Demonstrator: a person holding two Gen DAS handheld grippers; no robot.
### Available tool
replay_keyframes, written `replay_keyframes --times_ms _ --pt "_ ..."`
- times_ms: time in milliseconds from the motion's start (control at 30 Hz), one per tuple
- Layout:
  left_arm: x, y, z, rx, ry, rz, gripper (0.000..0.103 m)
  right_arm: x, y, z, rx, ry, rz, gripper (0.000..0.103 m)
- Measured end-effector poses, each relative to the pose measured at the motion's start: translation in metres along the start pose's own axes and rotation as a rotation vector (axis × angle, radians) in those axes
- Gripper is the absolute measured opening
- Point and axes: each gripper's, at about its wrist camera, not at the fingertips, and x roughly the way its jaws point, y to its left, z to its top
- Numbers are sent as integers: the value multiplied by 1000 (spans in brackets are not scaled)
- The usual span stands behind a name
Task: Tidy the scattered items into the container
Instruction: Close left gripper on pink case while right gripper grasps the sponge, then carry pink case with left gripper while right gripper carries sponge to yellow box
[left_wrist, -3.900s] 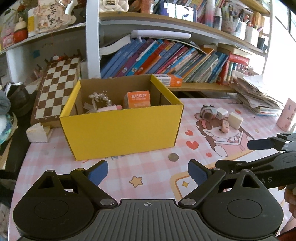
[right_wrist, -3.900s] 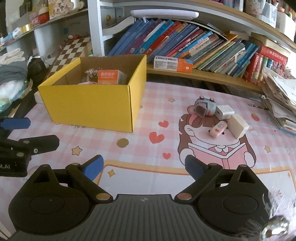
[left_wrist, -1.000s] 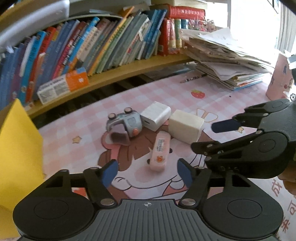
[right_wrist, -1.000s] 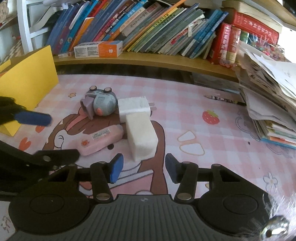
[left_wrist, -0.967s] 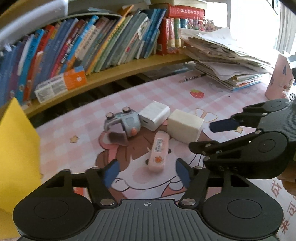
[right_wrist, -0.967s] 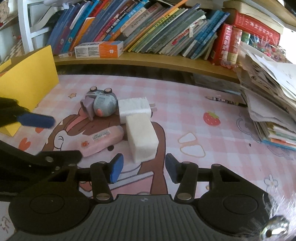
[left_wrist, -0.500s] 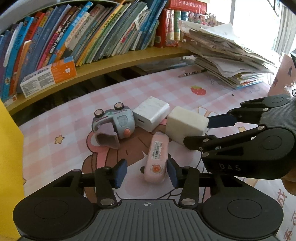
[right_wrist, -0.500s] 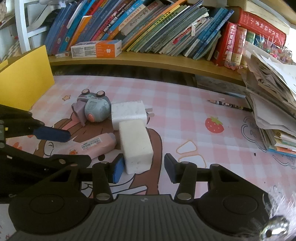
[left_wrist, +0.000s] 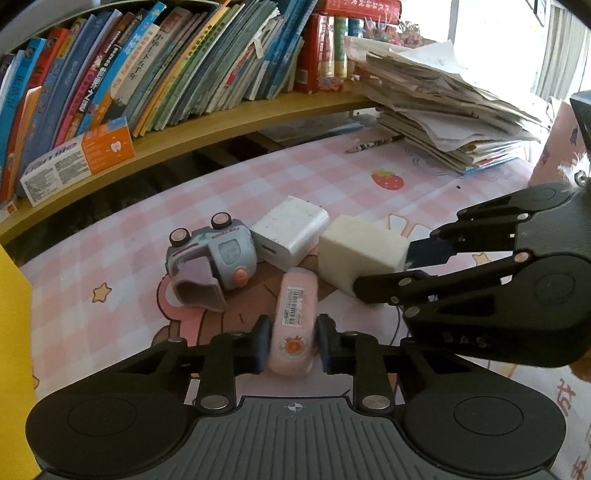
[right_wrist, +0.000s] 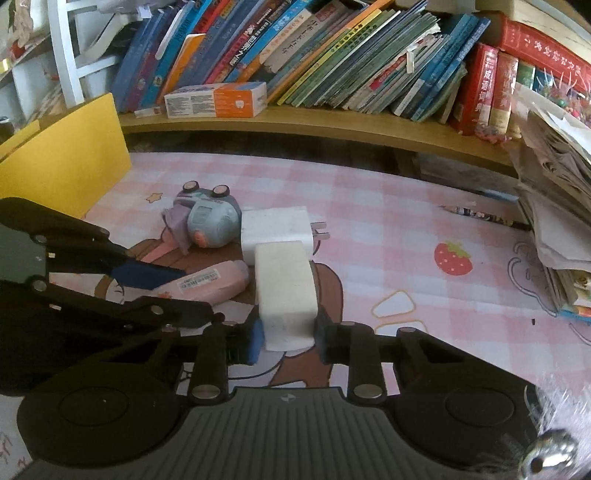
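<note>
Scattered items lie in a tight cluster on the pink checked table mat (left_wrist: 122, 258). Nearest the left gripper (left_wrist: 291, 341) is a pink tube (left_wrist: 295, 317) with a barcode label and an orange emblem; the gripper's blue-padded fingers (left_wrist: 263, 341) press on both sides of its near end. Beside it sits a cream foam block (right_wrist: 286, 291), rectangular and matte, whose near end is pinched between the pads of the right gripper (right_wrist: 286, 338). Behind the block, touching it, lies a white plug-in charger (right_wrist: 275, 229) with two metal prongs pointing right. Left of the charger rests a grey-blue toy car (left_wrist: 212, 254), tipped on its side, wheels upward, with a mauve flap. A yellow cardboard box (right_wrist: 62, 162) stands at the left edge, well apart from the cluster. The mat carries a cartoon girl, hearts, stars and a strawberry. Behind runs a wooden shelf (right_wrist: 332, 127) of leaning books with a toothpaste carton (right_wrist: 216, 99); a stack of papers (left_wrist: 443, 110) sits at right, a pencil (left_wrist: 371, 144) near it.
</note>
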Motion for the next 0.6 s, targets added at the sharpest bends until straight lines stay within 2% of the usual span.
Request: replay_keyframes --times_ms 233,600 --pt "-4 -1 -1 -3 -1 -18 23 -5 6 1 32 13 -4 24" --pt "-35 10 -14 -73 -12 -13 23 -32 26 5 16 2 -9 24"
